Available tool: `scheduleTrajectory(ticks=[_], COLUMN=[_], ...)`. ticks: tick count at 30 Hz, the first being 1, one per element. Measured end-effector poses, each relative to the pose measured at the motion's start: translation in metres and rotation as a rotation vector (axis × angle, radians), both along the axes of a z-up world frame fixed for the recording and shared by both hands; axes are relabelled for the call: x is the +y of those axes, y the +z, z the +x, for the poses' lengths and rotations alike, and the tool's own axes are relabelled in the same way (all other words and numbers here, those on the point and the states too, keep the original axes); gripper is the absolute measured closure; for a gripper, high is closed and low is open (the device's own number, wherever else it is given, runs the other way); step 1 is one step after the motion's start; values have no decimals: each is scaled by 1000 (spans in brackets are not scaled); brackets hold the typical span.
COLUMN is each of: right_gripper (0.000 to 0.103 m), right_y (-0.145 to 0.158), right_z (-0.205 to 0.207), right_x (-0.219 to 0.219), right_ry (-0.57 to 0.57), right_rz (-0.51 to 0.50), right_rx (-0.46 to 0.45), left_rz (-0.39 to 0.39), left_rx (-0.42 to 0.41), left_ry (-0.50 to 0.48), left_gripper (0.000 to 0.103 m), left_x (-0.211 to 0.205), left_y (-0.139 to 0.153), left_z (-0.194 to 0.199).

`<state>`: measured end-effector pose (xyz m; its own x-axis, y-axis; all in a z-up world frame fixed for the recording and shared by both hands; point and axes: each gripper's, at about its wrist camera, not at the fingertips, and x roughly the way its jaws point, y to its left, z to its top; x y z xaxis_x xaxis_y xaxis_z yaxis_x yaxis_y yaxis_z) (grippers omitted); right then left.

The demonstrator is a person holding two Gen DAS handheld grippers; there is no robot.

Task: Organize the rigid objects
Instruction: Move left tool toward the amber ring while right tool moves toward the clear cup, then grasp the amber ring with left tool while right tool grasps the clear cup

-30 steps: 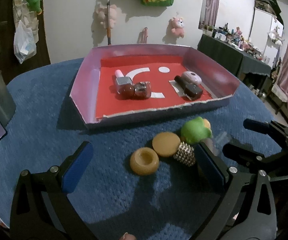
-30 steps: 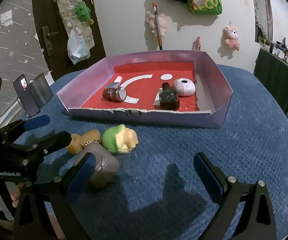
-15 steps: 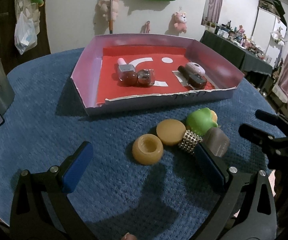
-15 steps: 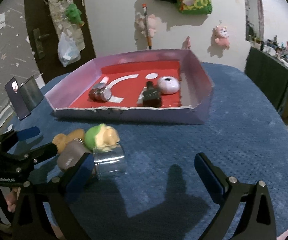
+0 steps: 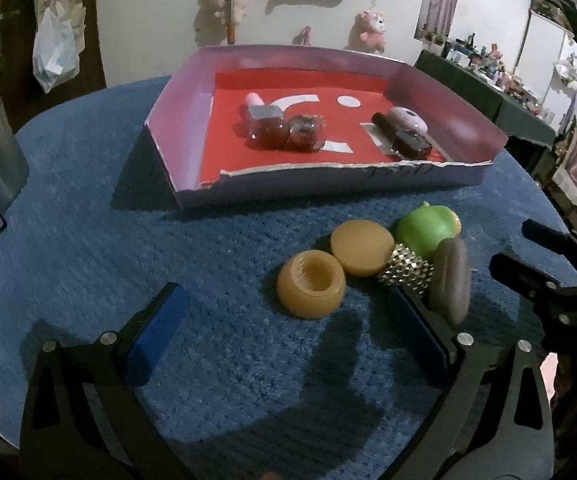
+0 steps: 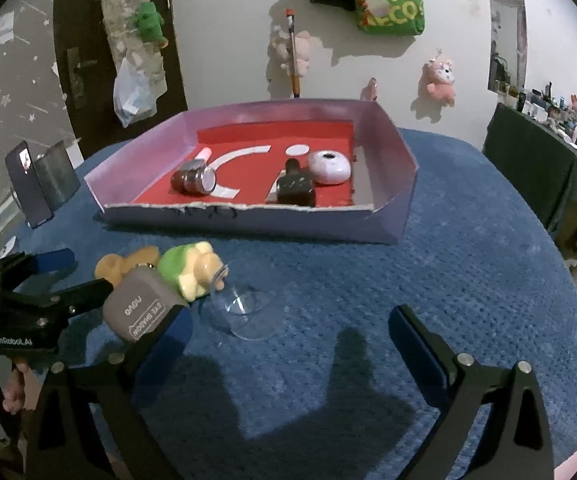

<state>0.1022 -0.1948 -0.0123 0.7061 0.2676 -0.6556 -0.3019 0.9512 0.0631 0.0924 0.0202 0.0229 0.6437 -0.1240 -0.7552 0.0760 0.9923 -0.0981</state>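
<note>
A purple-walled tray with a red floor holds nail-polish bottles, a dark bottle and a pale round case. On the blue cloth in front lie a tan jar, its tan lid, a studded silver piece, a green toy, a grey eye-shadow case tipped on edge, and a clear cup on its side. My left gripper is open just short of the jar. My right gripper is wide with its jaws closing; the cup lies just ahead of the gap, untouched.
A phone and a grey tin stand at the cloth's left edge. Plush toys and a bag hang on the back wall. A dark side table with small items is at the right. Bare blue cloth stretches right of the cup.
The grey case has tipped up onto its edge beside the left gripper's right finger. The clear cup has turned its mouth toward the right wrist camera. Both views have tilted slightly.
</note>
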Motion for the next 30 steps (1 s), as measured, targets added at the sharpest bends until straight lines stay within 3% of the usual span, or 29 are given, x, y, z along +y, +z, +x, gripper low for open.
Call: scheduleTrajectory(ticks=[4, 6, 11, 19, 24, 30], right_gripper=[17, 21, 31, 46, 60, 62], right_y=[-5, -6, -7, -11, -11, -12], right_z=[7, 10, 16, 21, 23, 21], right_x=[4, 5, 15, 24, 28, 28], right_ry=[-3, -5, 16, 33, 49, 48], right_rz=[-12, -18, -38, -46, -35, -28], right_rx=[19, 19, 19, 25, 29, 29], left_rz=[12, 10, 15, 13, 14, 6], left_rx=[5, 5, -21, -51, -66, -76], left_ry=[4, 8, 18, -15, 15, 12], left_gripper=[3, 16, 36, 48, 67, 67], left_x=[1, 2, 6, -2, 0, 0], left_y=[-5, -7, -5, -5, -6, -7], left_z=[2, 3, 5, 6, 8, 4])
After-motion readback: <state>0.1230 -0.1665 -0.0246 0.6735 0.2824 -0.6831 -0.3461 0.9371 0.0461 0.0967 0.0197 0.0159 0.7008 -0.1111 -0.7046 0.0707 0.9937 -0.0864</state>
